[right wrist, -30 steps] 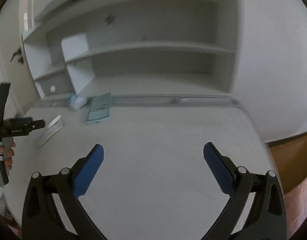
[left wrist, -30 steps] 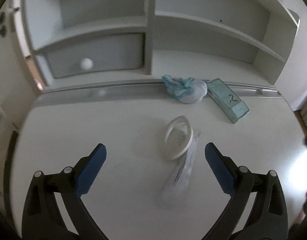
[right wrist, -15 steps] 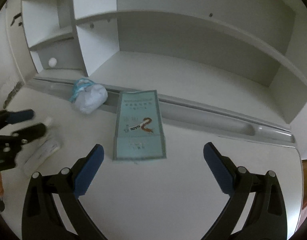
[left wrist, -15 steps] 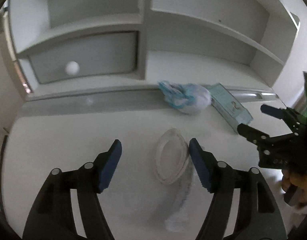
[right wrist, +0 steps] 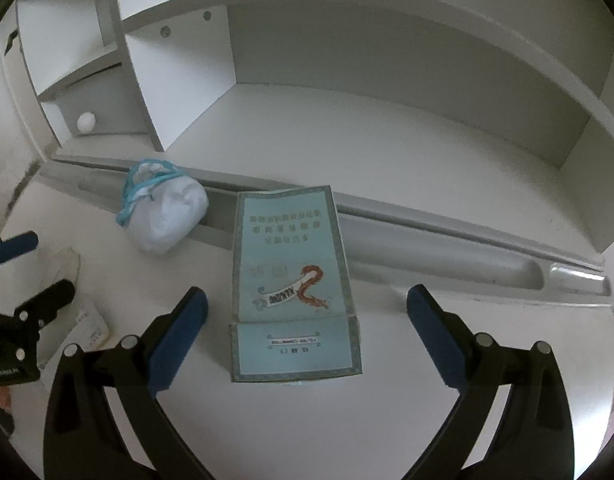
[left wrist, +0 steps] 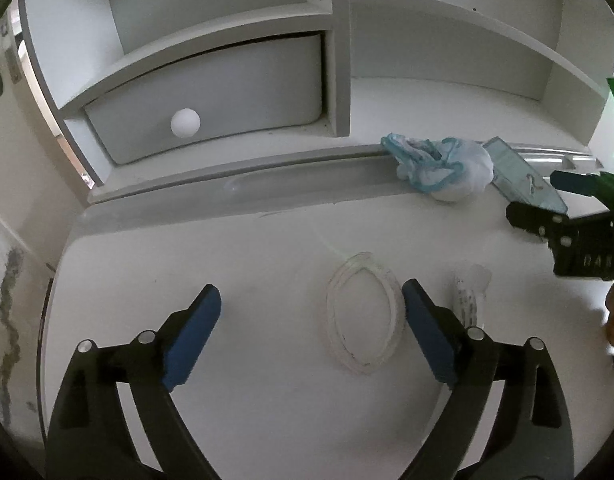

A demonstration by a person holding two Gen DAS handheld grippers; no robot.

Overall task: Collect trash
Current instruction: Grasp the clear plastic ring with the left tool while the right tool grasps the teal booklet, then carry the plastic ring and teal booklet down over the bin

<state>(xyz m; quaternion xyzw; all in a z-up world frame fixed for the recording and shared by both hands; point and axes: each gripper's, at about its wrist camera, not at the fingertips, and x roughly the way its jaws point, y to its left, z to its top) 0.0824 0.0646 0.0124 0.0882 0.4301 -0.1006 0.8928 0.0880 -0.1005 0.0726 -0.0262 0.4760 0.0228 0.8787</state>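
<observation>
Where it lies flat, the pale blue packet bears a red dragon.

The desk is showing plain white across the middle of the left wrist view, and the shelf unit is showing the same white with grey shadow in the upper half of the right wrist view. A white round knob is standing out on a pale grey drawer front at upper left. The coiled tube is looking clear and colourless at centre. The crumpled bag is showing white with light blue edging. The flat packet is showing pale turquoise with a darker border, rows of faint characters and a red-brown dragon figure. Both grippers' pads are showing deep blue on black frames.
</observation>
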